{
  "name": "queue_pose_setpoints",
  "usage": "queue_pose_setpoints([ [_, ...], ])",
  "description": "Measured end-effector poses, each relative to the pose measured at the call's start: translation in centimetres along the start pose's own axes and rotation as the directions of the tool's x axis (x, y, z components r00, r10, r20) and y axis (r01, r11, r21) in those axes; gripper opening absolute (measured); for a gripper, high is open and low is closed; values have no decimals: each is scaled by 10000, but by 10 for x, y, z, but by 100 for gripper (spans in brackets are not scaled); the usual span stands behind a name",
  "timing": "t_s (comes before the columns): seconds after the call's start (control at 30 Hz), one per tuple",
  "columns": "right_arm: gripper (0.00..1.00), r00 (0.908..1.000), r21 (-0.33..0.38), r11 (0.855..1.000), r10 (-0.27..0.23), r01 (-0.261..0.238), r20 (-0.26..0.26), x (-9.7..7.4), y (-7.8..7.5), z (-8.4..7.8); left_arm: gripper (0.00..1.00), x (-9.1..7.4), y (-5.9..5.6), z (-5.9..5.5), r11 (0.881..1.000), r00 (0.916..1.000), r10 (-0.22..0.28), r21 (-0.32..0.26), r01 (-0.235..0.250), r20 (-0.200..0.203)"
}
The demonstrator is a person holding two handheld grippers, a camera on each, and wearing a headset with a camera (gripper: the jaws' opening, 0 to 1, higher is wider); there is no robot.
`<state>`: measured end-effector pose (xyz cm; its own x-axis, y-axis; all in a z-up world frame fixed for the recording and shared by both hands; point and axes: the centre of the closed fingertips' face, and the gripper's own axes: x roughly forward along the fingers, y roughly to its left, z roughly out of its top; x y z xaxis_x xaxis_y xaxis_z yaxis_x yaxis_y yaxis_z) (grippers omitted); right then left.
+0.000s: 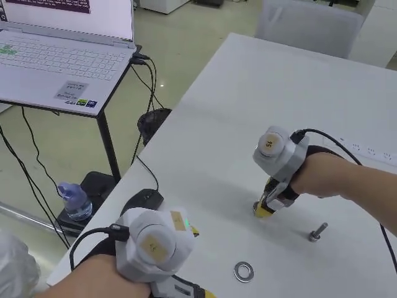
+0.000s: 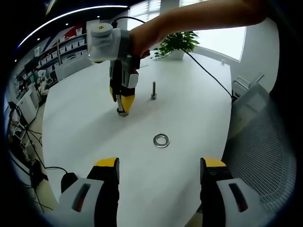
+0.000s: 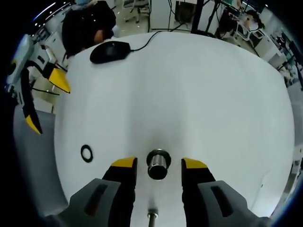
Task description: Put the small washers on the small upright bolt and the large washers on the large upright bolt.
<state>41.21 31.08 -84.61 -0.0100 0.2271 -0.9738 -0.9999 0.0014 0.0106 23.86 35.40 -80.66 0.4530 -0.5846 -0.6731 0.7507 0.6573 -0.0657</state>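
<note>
The right gripper is lowered over the large upright steel bolt. Its yellow-tipped jaws stand at a narrow spacing, one on each side of the bolt, with a thin gap visible on both sides, so they grip nothing. The small upright steel bolt stands just behind these jaws, on the wrist side, and its shank appears bare. The left gripper has its jaws wide apart and empty. One flat silver ring washer lies on the white tabletop, just ahead of the left jaws and centred on the gap between them, well apart from both bolts. Whether any washers are already seated on the large bolt cannot be determined, as its top is seen end-on. Judged status: the task is incomplete. At least the loose washer remains to be picked up and threaded onto the bolt that matches its size.
</note>
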Motion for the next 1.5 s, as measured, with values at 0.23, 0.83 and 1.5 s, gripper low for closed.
queue_pose_setpoints([
  [0.23,38,9999,-297,9994,-157,158,21,-17,3,-7,69,-3,0,3,10000,10000,40,67,-40,28],
  [0.83,33,9960,-401,9981,-429,461,790,-46,23,-5,68,-12,-1,8,9997,9999,160,208,-161,28],
  [1.5,35,9918,-919,9957,218,-103,1259,-50,89,2,78,-15,1,12,9994,9989,308,115,-313,343],
])
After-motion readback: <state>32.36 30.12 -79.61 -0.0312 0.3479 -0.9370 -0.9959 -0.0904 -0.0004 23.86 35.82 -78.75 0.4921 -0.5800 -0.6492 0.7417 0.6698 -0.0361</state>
